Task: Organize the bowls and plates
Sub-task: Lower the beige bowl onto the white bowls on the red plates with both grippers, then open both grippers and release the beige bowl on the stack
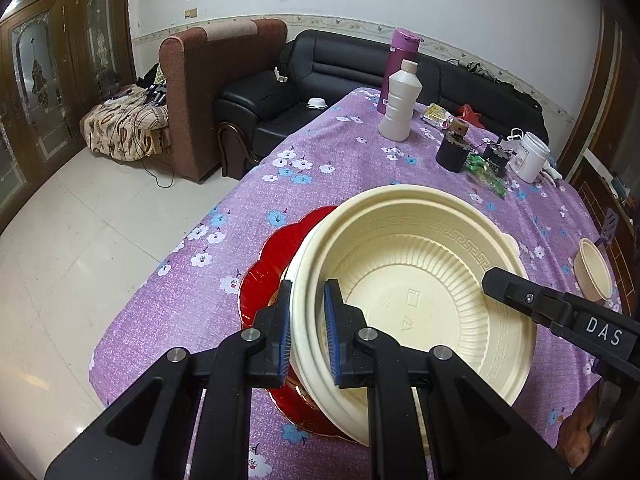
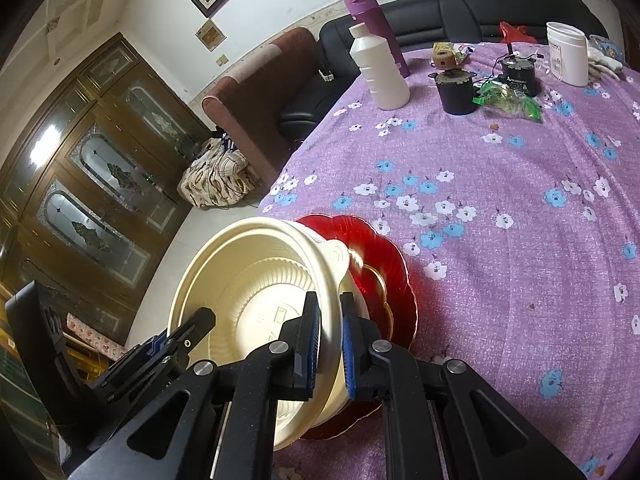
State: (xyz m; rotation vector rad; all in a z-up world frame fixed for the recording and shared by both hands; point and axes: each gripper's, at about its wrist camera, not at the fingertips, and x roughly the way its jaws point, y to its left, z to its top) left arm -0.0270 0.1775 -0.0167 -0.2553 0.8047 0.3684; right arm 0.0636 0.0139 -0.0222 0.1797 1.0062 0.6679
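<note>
The cream bowl (image 1: 416,280) is gripped at its rim by both tools and sits over the red plate (image 1: 272,264), which lies on the surface (image 1: 344,160) near its edge; whether bowl and plate touch is unclear. In the left wrist view the left tool (image 1: 308,332) is clenched on the rim at the bowl's 8 o'clock, one blue pad (image 1: 285,340) outside the wall and one inside. The right tool (image 1: 500,284) bites the rim at 3 o'clock. In the right wrist view the right tool (image 2: 330,344) pinches the rim of the bowl (image 2: 256,276), with the plate (image 2: 376,256) showing at 2 o'clock of the bowl and the left tool (image 2: 196,328) on the rim at 8 o'clock.

A small cream bowl (image 1: 594,270) stands well apart at 3 o'clock. Far off at 12 o'clock stand a white bottle (image 1: 400,104), a purple flask (image 1: 400,56), a black pot (image 1: 454,154) and a white jar (image 1: 530,156).
</note>
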